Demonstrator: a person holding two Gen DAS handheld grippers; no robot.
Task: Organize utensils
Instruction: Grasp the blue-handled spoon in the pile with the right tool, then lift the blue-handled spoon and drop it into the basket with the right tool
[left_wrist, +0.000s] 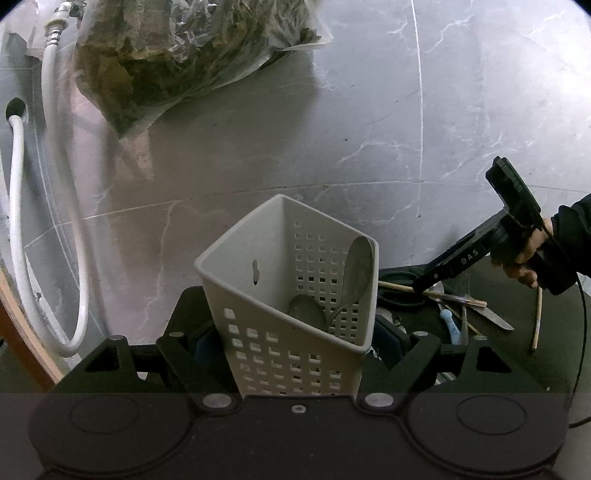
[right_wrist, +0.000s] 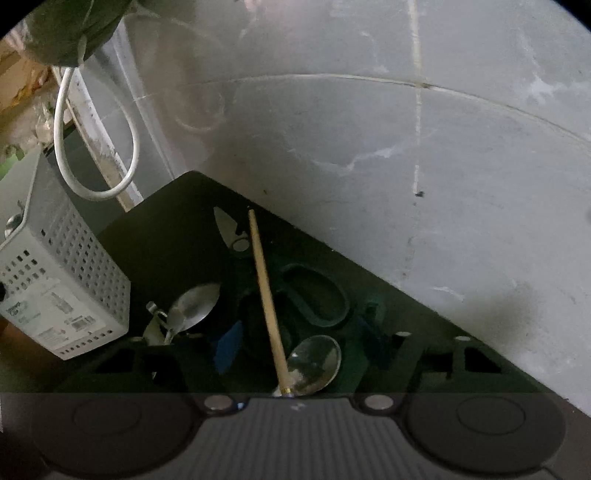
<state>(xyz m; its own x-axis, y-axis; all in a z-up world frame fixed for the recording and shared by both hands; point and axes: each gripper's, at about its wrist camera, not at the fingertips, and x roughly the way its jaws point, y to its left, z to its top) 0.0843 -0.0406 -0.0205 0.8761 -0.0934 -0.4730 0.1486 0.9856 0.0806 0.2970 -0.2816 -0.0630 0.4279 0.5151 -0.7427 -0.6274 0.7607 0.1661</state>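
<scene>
The right tongs (right_wrist: 291, 369) hang over the utensil pile on the dark counter (right_wrist: 166, 229), jaws parted, a wooden chopstick (right_wrist: 264, 291) and a spoon (right_wrist: 316, 363) between them; whether the pads press on either I cannot tell. The chopstick's long axis runs straight away from these tongs, across dark scissors (right_wrist: 314, 295). The left tongs (left_wrist: 295, 354) are clenched on the white perforated caddy (left_wrist: 291, 295), tilted open-mouthed, two spoons (left_wrist: 354, 273) inside, left of the pile. The right hand (left_wrist: 528, 258) is nearer.
</scene>
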